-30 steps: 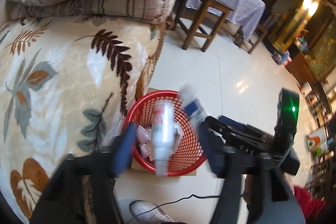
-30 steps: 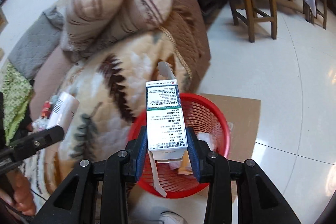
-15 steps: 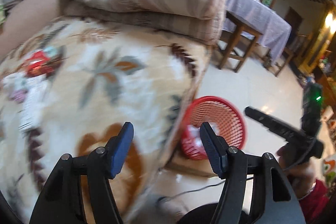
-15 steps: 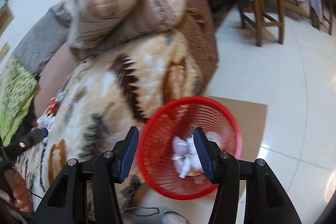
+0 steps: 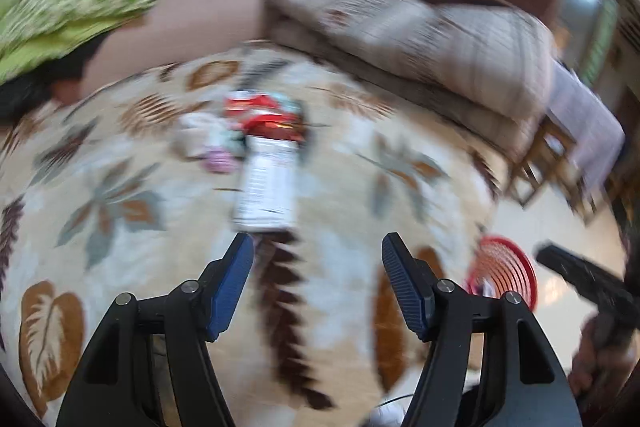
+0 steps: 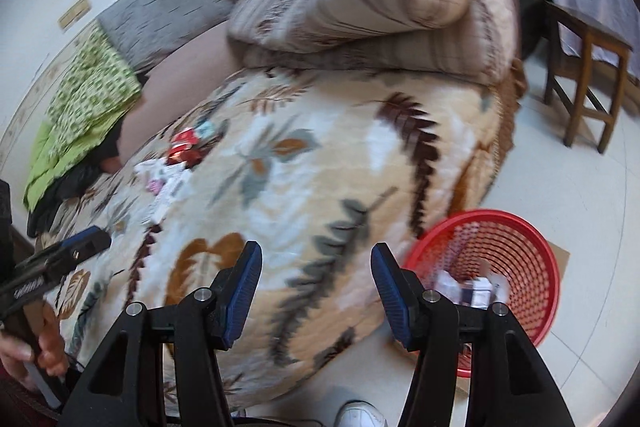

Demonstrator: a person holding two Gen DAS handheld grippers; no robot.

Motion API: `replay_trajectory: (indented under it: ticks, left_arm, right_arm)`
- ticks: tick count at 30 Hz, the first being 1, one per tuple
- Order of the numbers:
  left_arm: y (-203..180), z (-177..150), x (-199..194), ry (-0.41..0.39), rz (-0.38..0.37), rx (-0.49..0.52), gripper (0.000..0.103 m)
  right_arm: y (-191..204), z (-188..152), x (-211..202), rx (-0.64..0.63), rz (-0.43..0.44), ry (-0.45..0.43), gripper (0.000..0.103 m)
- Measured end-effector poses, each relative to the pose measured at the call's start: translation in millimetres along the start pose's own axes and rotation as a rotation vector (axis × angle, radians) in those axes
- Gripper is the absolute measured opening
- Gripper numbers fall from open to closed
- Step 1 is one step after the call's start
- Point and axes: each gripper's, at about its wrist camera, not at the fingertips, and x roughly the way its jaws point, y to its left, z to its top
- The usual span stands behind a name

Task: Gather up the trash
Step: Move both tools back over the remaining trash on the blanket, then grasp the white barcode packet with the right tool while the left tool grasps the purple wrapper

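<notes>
The left gripper [image 5: 318, 247] hangs over a leaf-print blanket [image 5: 360, 195] on a sofa. Its blue pads stand wide apart and nothing is between them. Just past the left pad lies a white box [image 5: 266, 187] with small print. Its long side runs away from the gripper, toward the back of the sofa, and its near end points at the left pad. At its far end sits a red wrapper [image 5: 264, 117], with pale and pink scraps [image 5: 218, 159] beside it. All of this is blurry.

The right gripper [image 6: 316, 259] is also wide, and its jaws have just been opening. Nothing sits between them. To its right, a red basket [image 6: 520, 227] stands on the floor, touching the blanket's edge. White and dark scraps [image 6: 472, 287] lie inside it. A white shoe [image 6: 360, 415] shows at the bottom
</notes>
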Motion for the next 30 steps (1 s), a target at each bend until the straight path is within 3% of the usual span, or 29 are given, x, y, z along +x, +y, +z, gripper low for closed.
replay_trajectory:
  ticks: [6, 10, 19, 22, 26, 28, 30]
  left_arm:
    - [93, -1, 21, 0.019, 0.130, -0.210, 0.066]
    - [127, 7, 25, -0.003, 0.147, -0.349, 0.066]
    - [140, 16, 35, -0.010, 0.150, -0.363, 0.066]
    - [150, 20, 38, -0.012, 0.154, -0.377, 0.066]
    - [160, 28, 40, -0.032, 0.168, -0.399, 0.066]
    - [162, 30, 42, -0.033, 0.183, -0.393, 0.066]
    - [162, 32, 45, -0.029, 0.189, -0.380, 0.066]
  right_arm:
    - [48, 6, 18, -0.110, 0.022, 0.046, 0.061]
    - [77, 14, 45, -0.131, 0.069, 0.098, 0.061]
    - [148, 49, 151, -0.061, 0.211, 0.238, 0.061]
    - [158, 53, 190, -0.022, 0.203, 0.292, 0.061]
    - [175, 55, 224, -0.037, 0.144, 0.293, 0.062]
    - [188, 53, 235, -0.052, 0.143, 0.288, 0.072]
    - [202, 50, 239, -0.117, 0.125, 0.258, 0.074]
